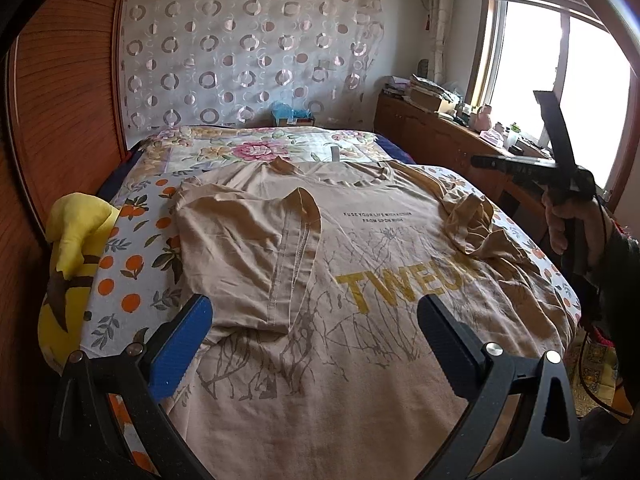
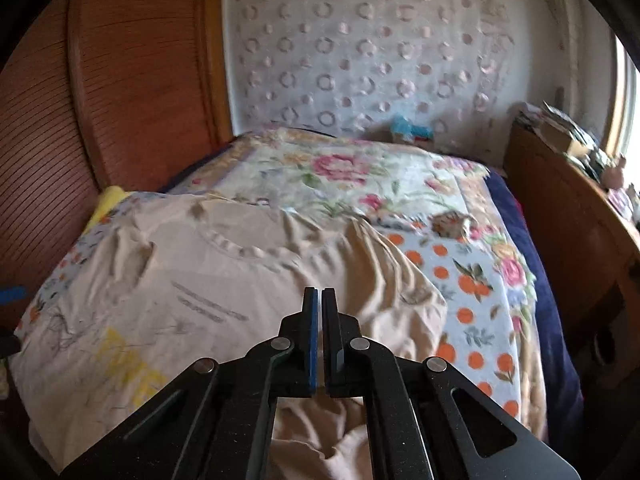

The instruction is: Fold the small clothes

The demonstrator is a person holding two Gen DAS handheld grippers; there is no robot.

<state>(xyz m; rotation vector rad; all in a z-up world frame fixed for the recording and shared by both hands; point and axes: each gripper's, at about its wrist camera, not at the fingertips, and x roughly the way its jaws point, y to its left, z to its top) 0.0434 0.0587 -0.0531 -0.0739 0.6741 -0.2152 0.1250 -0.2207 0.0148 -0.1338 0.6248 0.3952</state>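
Soft matt cloth T-shirt (image 1: pixel 320 280) beside a ribbed, glossy wooden headboard (image 1: pixel 68 112).

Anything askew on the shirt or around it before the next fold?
Yes. The tan T-shirt has its two sleeves uneven: the left sleeve lies folded flat over the chest, while the right sleeve is bunched in a crumpled heap beside the print. Nothing looks spilled or damaged on the bedspread.
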